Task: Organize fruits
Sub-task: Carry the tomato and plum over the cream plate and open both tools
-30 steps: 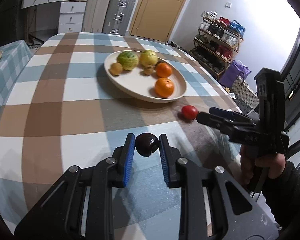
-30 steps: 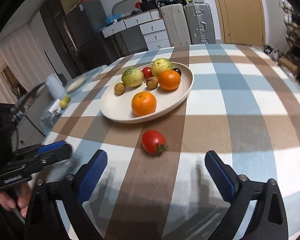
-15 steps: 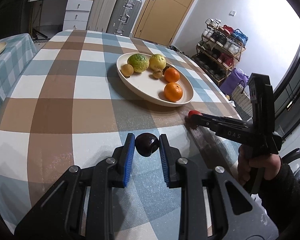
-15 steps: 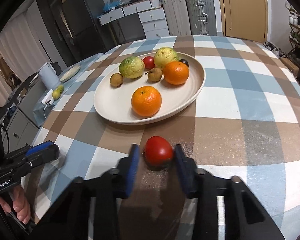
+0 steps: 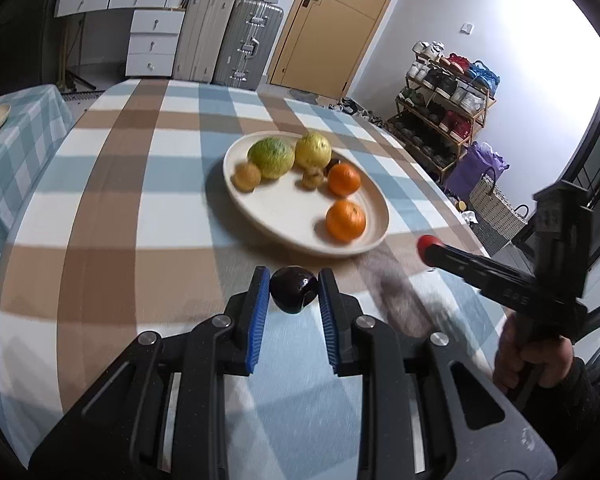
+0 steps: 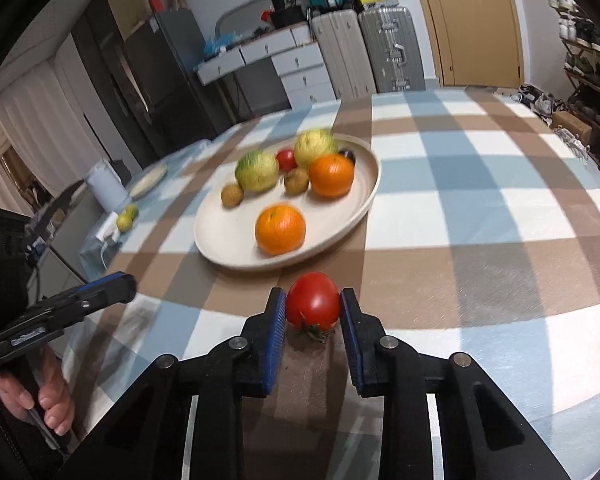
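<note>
The left tongs (image 5: 293, 294) are gripping a dark plum (image 5: 293, 289) between their blue pads, while the right tongs (image 6: 313, 310) are clamping a red tomato (image 6: 313, 300). Just ahead of both, the cream plate (image 6: 224, 244) is sitting on the checked table (image 6: 480, 208).

The left claw (image 5: 293, 292) grips a dark purple fruit (image 5: 293, 289) between its blue pads (image 5: 257, 320), which press on both sides of it. Behind it, on the checked surface (image 5: 100, 208), a cream plate (image 5: 284, 216) carries two oranges (image 5: 345, 220), two big green-yellow fruits (image 5: 271, 157) and some small brown ones (image 5: 247, 176). At the right, the right claw (image 5: 430, 249) holds something red (image 5: 424, 243) at its tip, near the plate's rim.
</note>
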The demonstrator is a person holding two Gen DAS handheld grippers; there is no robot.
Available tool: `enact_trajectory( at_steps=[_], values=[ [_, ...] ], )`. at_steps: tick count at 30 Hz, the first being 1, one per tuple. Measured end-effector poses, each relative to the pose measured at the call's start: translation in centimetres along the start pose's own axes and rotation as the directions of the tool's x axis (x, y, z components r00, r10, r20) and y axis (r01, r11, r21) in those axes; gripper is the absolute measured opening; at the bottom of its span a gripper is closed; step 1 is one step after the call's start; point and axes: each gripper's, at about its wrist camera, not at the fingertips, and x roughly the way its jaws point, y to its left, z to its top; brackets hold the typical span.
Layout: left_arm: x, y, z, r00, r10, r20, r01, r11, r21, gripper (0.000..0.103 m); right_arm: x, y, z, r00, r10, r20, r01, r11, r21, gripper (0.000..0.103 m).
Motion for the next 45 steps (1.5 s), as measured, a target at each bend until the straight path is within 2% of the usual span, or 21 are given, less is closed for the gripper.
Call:
enact_trajectory(
  at_steps=[4,10,16,24,32,41,45],
  values=[
    [1.6,-0.7,1.9,1.0,0.013,0.012,-0.013,1.0,0.007,0.022,-1.2,-0.1,1.8,0.999,0.029,0.047,-0.028,0.999,-0.019,0.028],
    [4.7,-0.8,4.6,1.0,0.019,0.011,-0.019,1.0,-0.01,0.022,-0.5,0.4,5.2,0.993,0.105,0.057,-0.102,0.994,-0.046,0.028],
    [8.0,-0.1,6.4,0.999,0.033,-0.011,-0.034,0.999,-0.033,0.022,2.4,1.5,8.7,0.987,0.156,0.028,-0.153,0.984,-0.086,0.028],
    [11.8,0.3,7.7,0.998,0.02,-0.054,-0.022,0.999,-0.031,0.022,7.5,1.7,11.7,0.987,0.157,-0.045,-0.16,0.984,-0.077,0.028],
    [13.4,0.7,8.6,0.998,-0.001,-0.063,-0.001,0.999,-0.036,0.022,10.7,2.1,12.4,0.986,0.131,-0.1,-0.14,0.986,-0.091,0.028],
    [14.0,1.1,8.6,0.998,-0.007,-0.063,0.005,0.999,-0.04,0.022,12.1,2.3,12.1,0.987,0.099,-0.126,-0.111,0.99,-0.089,0.028],
    [14.1,1.3,8.5,0.998,-0.005,-0.068,0.002,0.999,-0.042,0.022,12.4,2.2,12.1,0.985,0.111,-0.13,-0.122,0.99,-0.075,0.028]
  ],
)
